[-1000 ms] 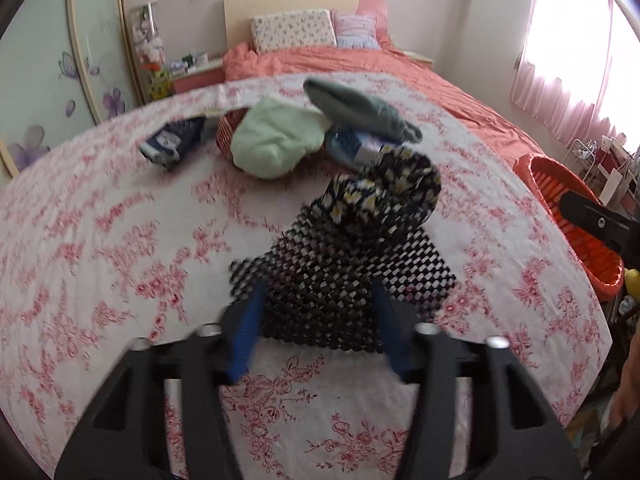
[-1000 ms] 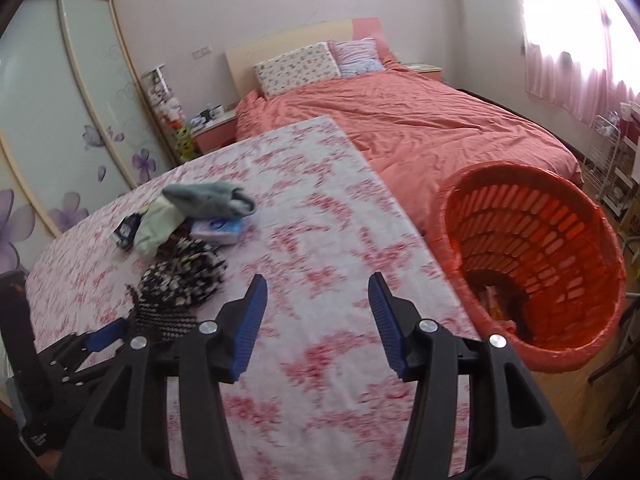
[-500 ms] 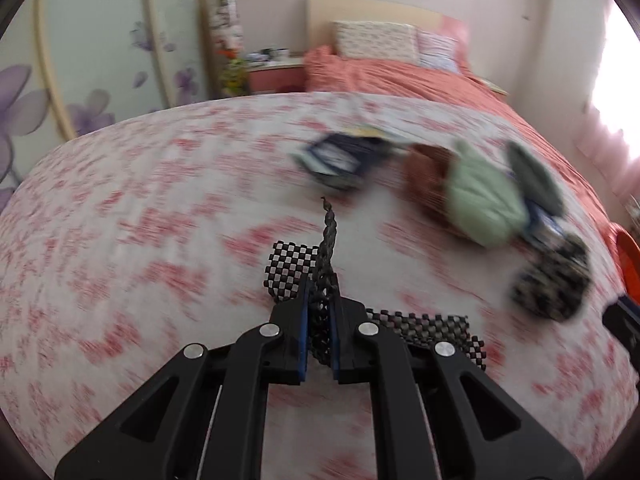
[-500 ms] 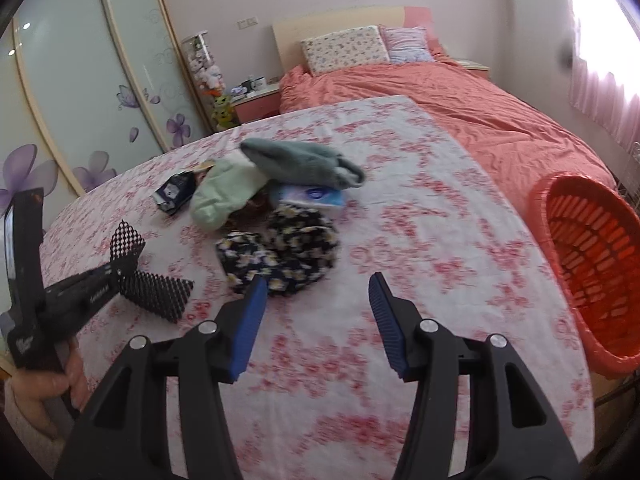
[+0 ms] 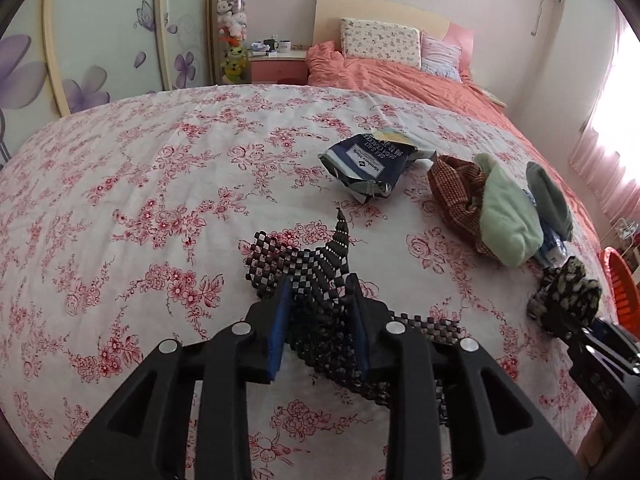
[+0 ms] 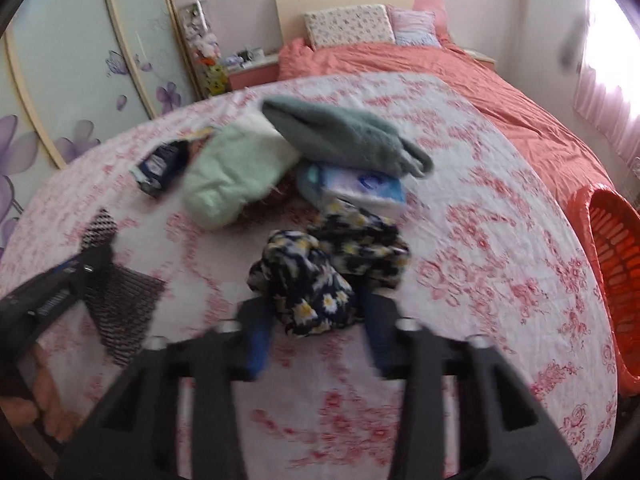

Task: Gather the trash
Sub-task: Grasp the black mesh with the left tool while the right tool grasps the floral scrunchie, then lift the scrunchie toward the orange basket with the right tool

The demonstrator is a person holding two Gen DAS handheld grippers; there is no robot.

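Now the left gripper (image 5: 318,300), jaws just reopening, straddles the black mesh mat (image 5: 304,258); the right gripper (image 6: 316,322), closing, seemingly pinches the floral cloth (image 6: 320,268).

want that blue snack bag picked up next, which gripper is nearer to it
Left. The left gripper sits over the black mesh mat, with the snack bag just beyond. The right gripper is at the flowered cloth, further from the bag.
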